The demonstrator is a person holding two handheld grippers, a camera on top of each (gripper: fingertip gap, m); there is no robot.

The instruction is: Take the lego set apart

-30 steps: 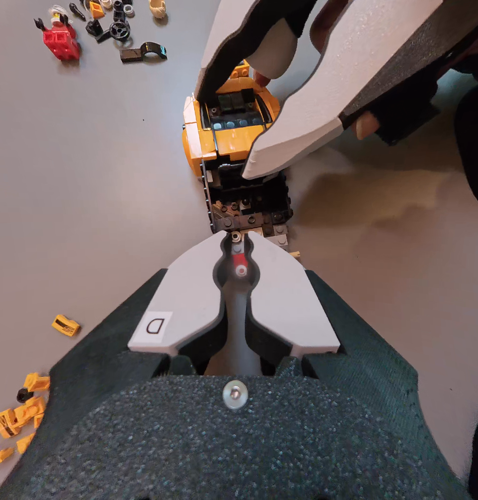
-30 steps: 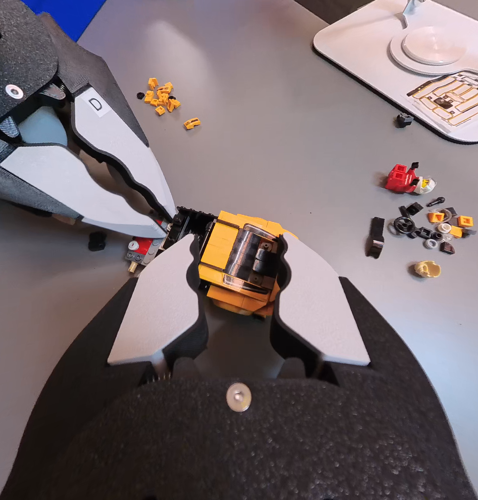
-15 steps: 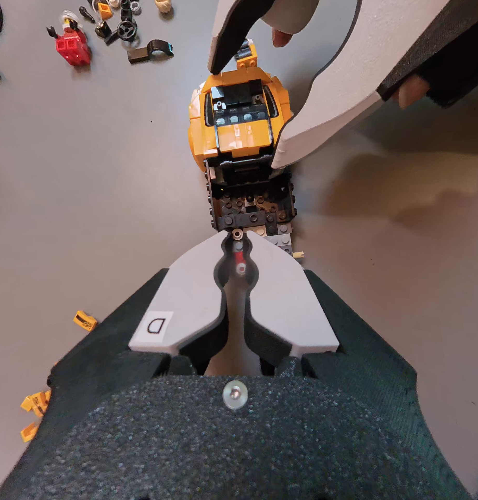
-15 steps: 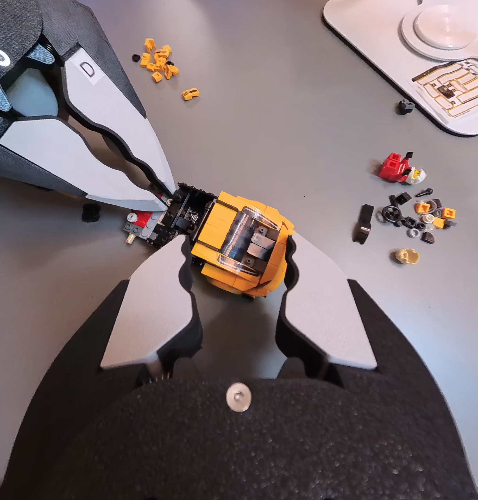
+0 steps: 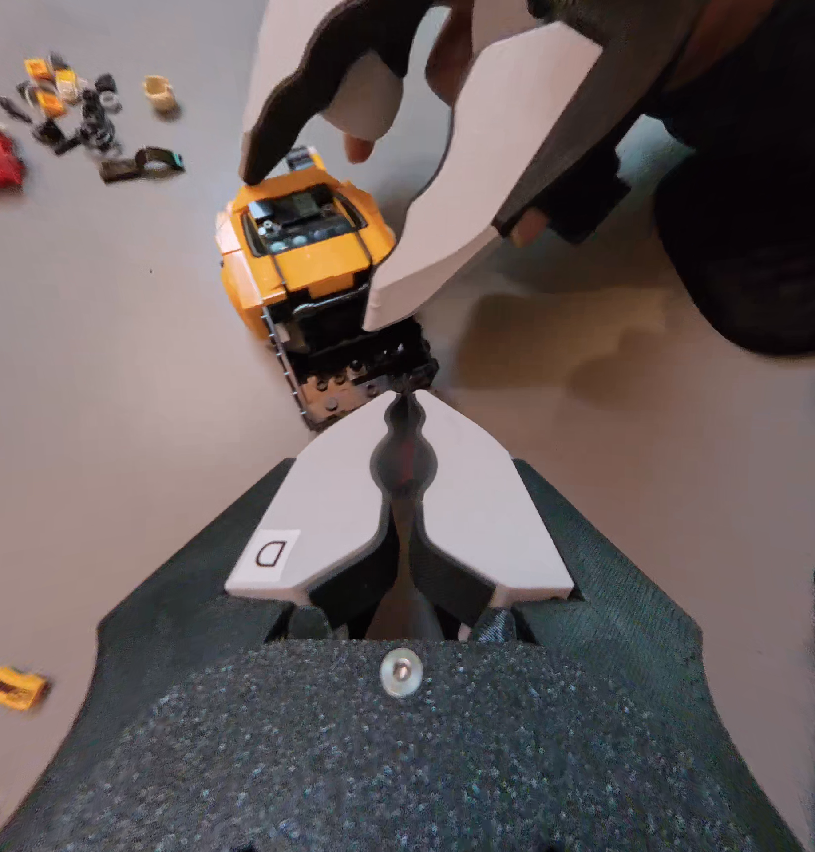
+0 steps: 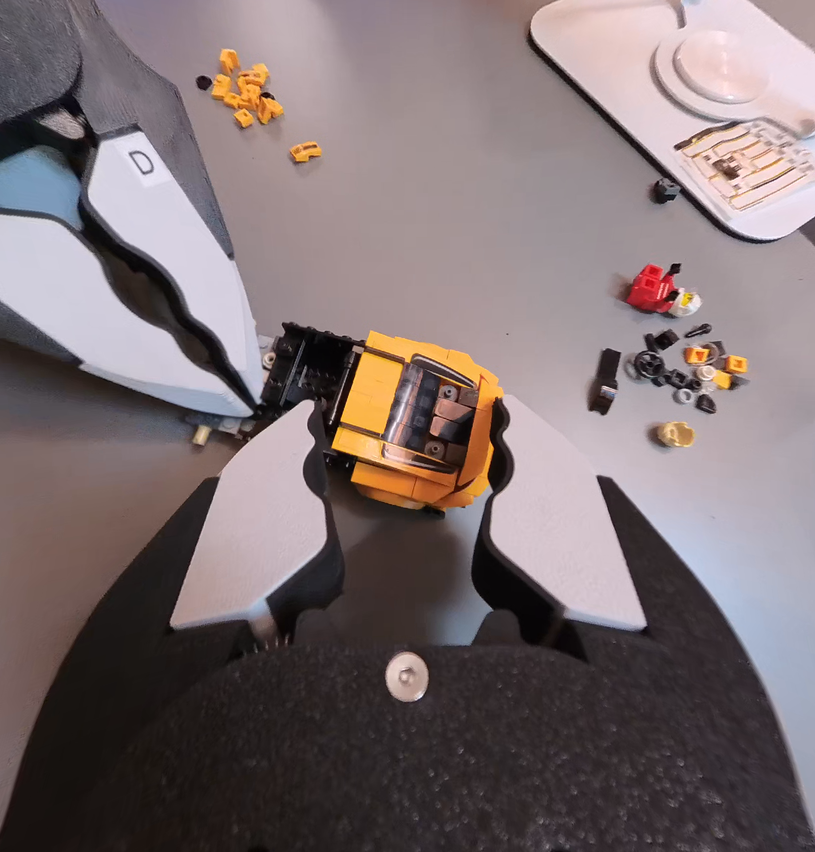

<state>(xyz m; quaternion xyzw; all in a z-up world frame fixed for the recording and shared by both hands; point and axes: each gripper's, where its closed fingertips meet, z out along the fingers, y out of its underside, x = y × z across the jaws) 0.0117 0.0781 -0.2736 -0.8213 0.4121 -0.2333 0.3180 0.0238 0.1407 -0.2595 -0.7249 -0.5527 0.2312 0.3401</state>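
A partly stripped yellow lego car (image 6: 373,392) lies on the grey table, its bare black chassis (image 6: 304,369) pointing toward my left gripper. My right gripper (image 6: 405,410) is open, with one finger on each side of the yellow body. It shows from the far side in the left wrist view (image 5: 322,239), over the car (image 5: 318,267). My left gripper (image 5: 403,396) is shut, its tips pinching the near edge of the black chassis (image 5: 350,373). Its tips also show in the right wrist view (image 6: 253,405). A red piece sits in the hollow between its fingers.
Small yellow pieces (image 6: 246,94) lie far left, and one alone (image 6: 305,151). At right are a red figure part (image 6: 650,290), small black and orange bits (image 6: 682,369), a black piece (image 6: 604,387) and a tan piece (image 6: 673,434). A white tray (image 6: 627,115) is at the far right.
My right gripper has let go of the yellow body and now stands open around it. My left gripper has closed tighter and shifted to the chassis edge. The car has turned slightly.
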